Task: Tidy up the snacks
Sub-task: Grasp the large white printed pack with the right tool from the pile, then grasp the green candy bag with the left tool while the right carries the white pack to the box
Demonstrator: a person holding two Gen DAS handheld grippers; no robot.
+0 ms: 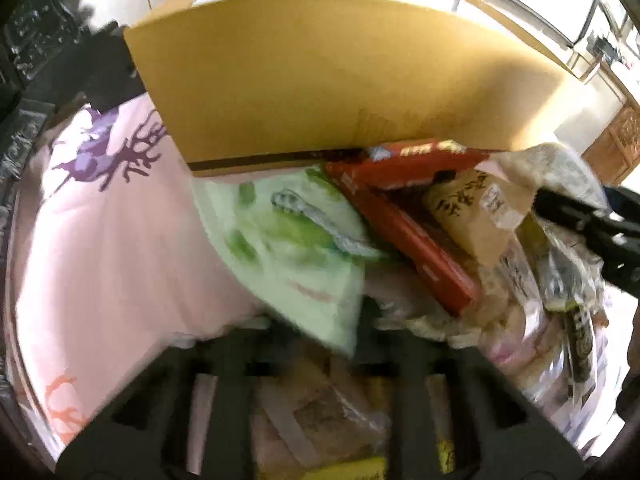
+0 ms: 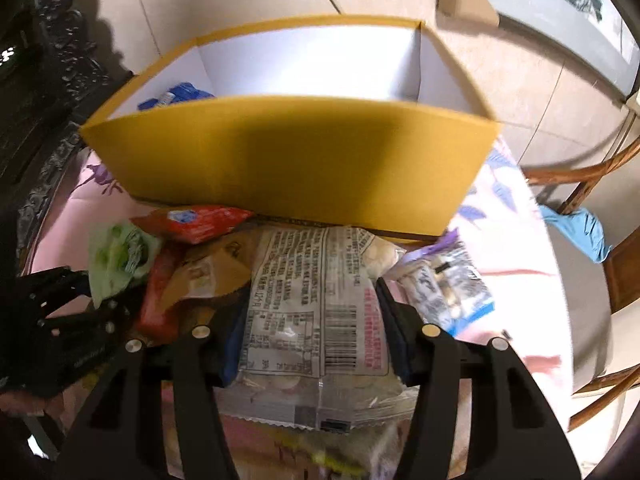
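While right gripper (image 2: 316, 344) clamps the clear printed snack bag (image 2: 316, 300) lower centre and left gripper (image 1: 320, 344) pinches the pale green pouch (image 1: 296, 248), either could slip before reaching the yellow cardboard box (image 2: 280, 156).

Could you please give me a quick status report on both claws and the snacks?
Left claw shut on green packet. Right claw shut on clear printed bag. Yellow box just beyond the pile; blue packet already inside. Nothing blocking.
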